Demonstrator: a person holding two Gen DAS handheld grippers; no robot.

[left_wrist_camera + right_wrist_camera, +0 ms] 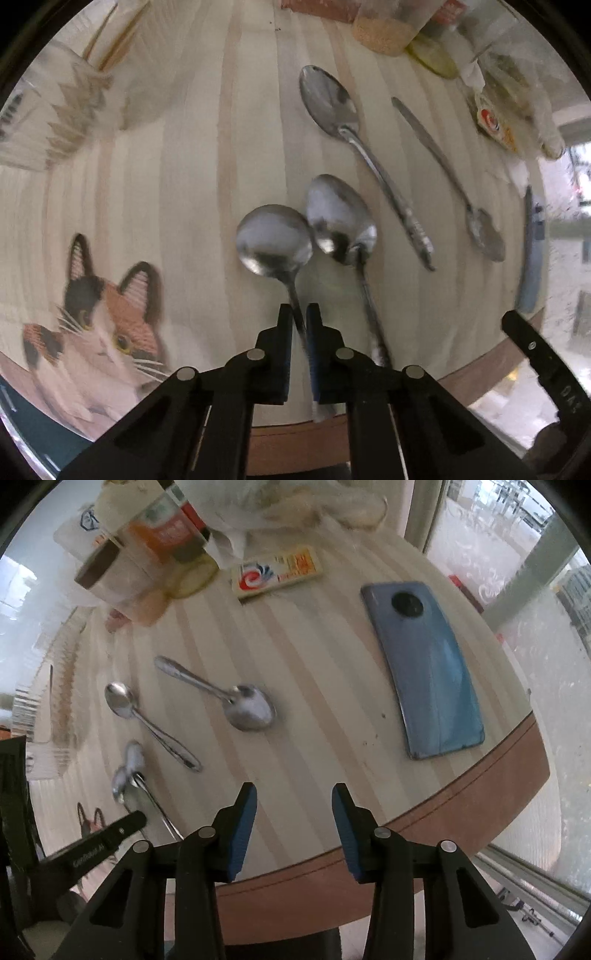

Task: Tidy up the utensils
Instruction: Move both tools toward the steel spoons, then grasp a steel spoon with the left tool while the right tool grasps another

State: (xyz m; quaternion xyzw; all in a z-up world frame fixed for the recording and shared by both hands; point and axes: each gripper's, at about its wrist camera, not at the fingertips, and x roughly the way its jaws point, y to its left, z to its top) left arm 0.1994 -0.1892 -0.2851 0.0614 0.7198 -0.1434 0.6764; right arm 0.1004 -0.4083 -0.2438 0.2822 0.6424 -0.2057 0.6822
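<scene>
A blue phone (424, 664) lies near the table's edge, a small packet (277, 572) beside jars (162, 542)

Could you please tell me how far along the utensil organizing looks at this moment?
Early to midway, I'd judge. The left gripper is shut on the round spoon, its bowl touching a second spoon, so those two look paired. The long spoon and the reversed spoon lie apart, still to gather. The right gripper is open and holds nothing.
</scene>
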